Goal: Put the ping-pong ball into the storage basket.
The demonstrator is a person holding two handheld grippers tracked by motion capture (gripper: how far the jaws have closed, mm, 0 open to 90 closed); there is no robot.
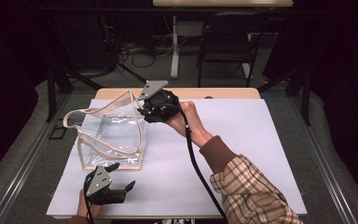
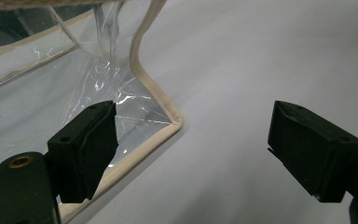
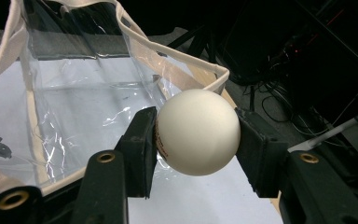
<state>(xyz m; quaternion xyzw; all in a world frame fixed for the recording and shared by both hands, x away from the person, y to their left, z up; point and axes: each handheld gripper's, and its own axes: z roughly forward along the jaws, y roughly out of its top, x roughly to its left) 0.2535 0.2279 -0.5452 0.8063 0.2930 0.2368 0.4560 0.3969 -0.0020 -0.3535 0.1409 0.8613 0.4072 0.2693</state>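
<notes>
Right gripper view: a white ball (image 3: pixel 197 132) sits clamped between the two black jaws of the right gripper (image 3: pixel 197 140), held just outside and above the near rim of a clear plastic bag (image 3: pixel 74 93) trimmed in beige. The ball has not yet gone in; no part of it is past the bag's edge, and the bag looks empty as far as its see-through walls show.

From the high view, the right gripper (image 1: pixel 150 108) hangs at the bag's far upper corner, the bag (image 1: pixel 112 135) standing open on a pale sheet (image 1: pixel 242 140) that covers the table. The left gripper (image 1: pixel 116 179) waits just beside the bag's near bottom corner with its jaws spread wide and nothing between them; one jaw lies over the bag's corner seam in the left gripper view, whether touching it cannot be told.

The pick-up appears done. Left to do, by the look of it: carry the ball over the opening and let it drop inside.
</notes>
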